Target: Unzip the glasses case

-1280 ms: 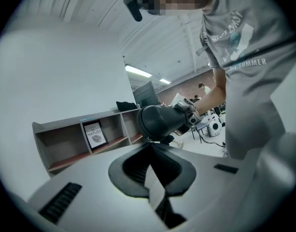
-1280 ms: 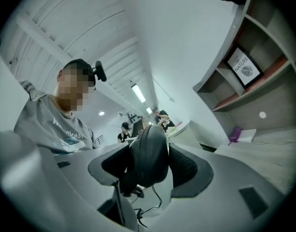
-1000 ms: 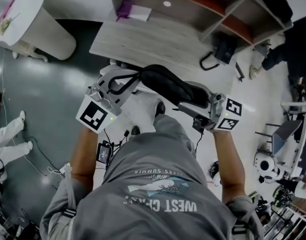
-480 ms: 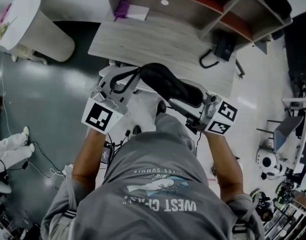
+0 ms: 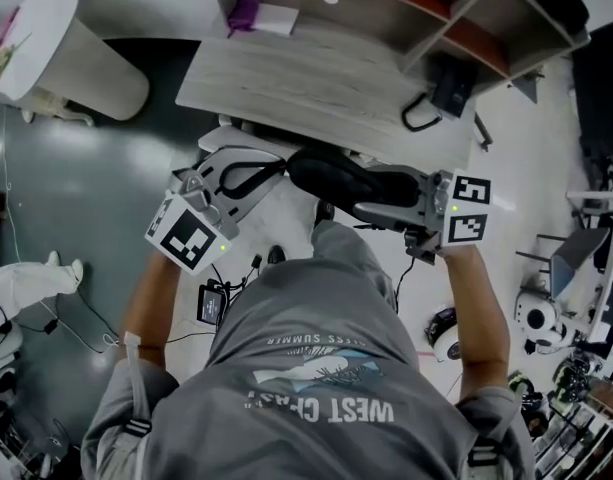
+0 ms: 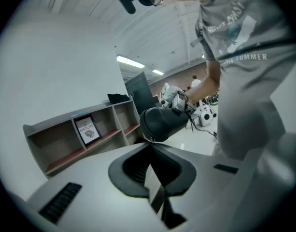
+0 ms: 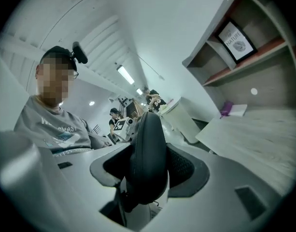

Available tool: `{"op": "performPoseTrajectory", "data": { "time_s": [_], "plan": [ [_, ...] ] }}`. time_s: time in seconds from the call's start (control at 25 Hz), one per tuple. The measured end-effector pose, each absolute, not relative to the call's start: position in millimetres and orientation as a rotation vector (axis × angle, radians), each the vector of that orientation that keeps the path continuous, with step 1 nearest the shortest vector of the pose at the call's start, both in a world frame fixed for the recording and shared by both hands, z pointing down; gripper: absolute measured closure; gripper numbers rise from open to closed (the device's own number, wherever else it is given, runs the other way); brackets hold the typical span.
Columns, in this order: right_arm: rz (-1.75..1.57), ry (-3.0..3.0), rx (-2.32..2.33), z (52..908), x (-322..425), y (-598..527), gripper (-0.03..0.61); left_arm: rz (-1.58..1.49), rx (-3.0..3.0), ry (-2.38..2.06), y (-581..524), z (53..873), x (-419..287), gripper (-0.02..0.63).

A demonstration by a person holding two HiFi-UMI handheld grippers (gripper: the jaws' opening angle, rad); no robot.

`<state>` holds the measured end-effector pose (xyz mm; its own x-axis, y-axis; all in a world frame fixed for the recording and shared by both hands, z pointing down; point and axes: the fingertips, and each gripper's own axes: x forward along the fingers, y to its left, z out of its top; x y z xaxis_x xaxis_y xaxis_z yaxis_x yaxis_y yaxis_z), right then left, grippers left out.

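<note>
Starting the unzip: glasses case [image 5: 351,180] held mid-air at 12 o'clock.
Right gripper [image 5: 418,203], jaws just closing, clamps its 3 o'clock end; left gripper [image 5: 284,165], jaws together, seemingly pinches the zip pull [image 6: 148,140]; next, draw it along.

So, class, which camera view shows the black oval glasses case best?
The head view: the black oval glasses case shows nearly whole from above. The right gripper view shows it end-on, close; the left gripper view shows only one rounded end.
</note>
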<state>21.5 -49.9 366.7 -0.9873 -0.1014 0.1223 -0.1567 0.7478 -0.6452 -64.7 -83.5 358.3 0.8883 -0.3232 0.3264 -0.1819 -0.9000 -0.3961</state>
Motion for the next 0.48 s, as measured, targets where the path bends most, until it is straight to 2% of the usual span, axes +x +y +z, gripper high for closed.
{"op": "performPoseTrajectory", "data": {
  "time_s": [0.16, 0.48],
  "plan": [
    [1.185, -2.828, 0.202, 365.6, 25.2, -52.4, 0.348, -0.668, -2.55, 0.325, -76.2, 368.0, -65.3, 0.617],
    [1.315, -2.834, 0.232, 367.2, 16.5, -57.0, 0.348, -0.565, -2.6, 0.5, -88.3, 359.0, -71.0, 0.617]
  ]
}}
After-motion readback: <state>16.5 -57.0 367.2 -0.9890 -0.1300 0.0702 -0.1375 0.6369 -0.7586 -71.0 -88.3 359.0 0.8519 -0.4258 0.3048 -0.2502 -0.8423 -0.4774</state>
